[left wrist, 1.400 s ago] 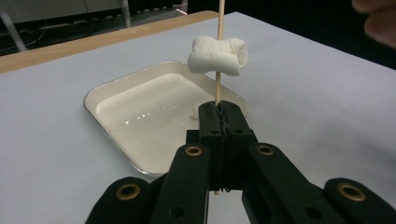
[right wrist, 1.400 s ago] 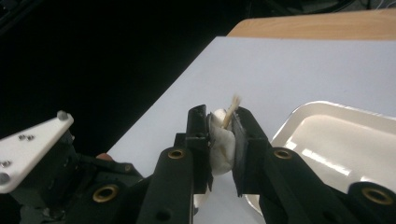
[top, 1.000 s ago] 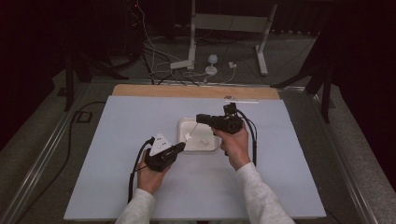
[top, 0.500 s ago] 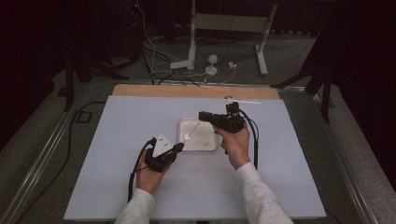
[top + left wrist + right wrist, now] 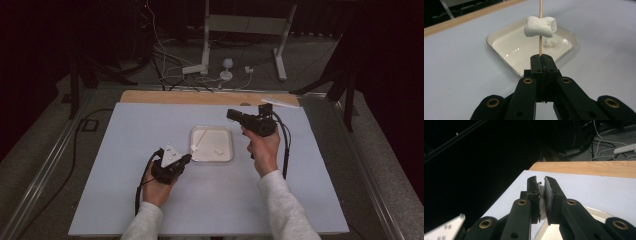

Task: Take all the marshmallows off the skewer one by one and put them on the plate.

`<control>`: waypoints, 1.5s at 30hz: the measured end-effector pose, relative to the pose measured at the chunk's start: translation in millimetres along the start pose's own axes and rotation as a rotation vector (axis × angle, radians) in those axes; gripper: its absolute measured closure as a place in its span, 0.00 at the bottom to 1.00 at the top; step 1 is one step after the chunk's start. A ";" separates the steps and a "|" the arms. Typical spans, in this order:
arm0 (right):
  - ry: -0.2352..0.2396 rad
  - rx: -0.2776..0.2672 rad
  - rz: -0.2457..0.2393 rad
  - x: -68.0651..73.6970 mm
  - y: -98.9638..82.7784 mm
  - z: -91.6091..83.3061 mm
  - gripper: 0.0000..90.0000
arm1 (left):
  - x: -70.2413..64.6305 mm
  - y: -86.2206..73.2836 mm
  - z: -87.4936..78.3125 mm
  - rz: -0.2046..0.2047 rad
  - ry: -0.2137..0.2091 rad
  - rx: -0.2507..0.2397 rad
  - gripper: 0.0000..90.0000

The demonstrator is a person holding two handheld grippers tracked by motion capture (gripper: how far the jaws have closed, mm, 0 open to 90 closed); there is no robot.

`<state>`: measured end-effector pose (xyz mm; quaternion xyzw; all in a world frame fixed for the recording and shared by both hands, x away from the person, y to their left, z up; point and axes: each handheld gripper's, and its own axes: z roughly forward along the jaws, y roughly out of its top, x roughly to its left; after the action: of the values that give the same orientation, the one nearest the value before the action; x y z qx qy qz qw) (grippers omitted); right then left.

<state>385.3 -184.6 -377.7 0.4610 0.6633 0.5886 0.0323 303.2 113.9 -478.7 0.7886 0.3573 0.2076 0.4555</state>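
Above the near-left edge of the tray, a marshmallow sat speared on a skewer that the left tongs held clamped upright. A second marshmallow lay in the tray on the counter. Well right of the tray, the raised right tongs were pinched on a white marshmallow piece.

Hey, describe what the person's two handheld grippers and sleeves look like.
Both tools are black. The left tongs carry a pale grey three-cornered plate on top, and a black cable loops from them. The right tongs trail a black cable too. Up close, the black jaw arms have brass-coloured rivets. The person wears light grey long sleeves.
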 end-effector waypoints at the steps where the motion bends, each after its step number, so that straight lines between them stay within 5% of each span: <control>1: -0.006 0.009 -0.009 -0.3 0.5 -1.1 0.92 | -0.1 1.2 -0.6 -0.006 0.002 -0.005 1.00; 17: -0.187 0.248 -0.114 -25.8 -49.1 40.8 0.86 | 1.6 3.7 -3.9 -0.067 -0.042 -0.044 1.00; 27: -0.237 0.312 -0.104 -35.7 -62.2 52.3 0.54 | 0.7 3.7 -2.1 -0.072 -0.049 -0.042 1.00; 33: -0.184 0.287 -0.089 -31.2 -60.6 48.6 0.39 | 1.7 3.6 -1.7 -0.086 -0.049 -0.046 1.00; 45: -0.058 0.258 -0.061 -9.0 -59.6 44.5 0.34 | 0.7 4.6 -1.3 -0.098 -0.047 -0.054 1.00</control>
<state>382.3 -150.0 -444.0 0.4578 0.7460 0.4835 0.0100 304.6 113.7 -474.0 0.7622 0.3787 0.1761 0.4946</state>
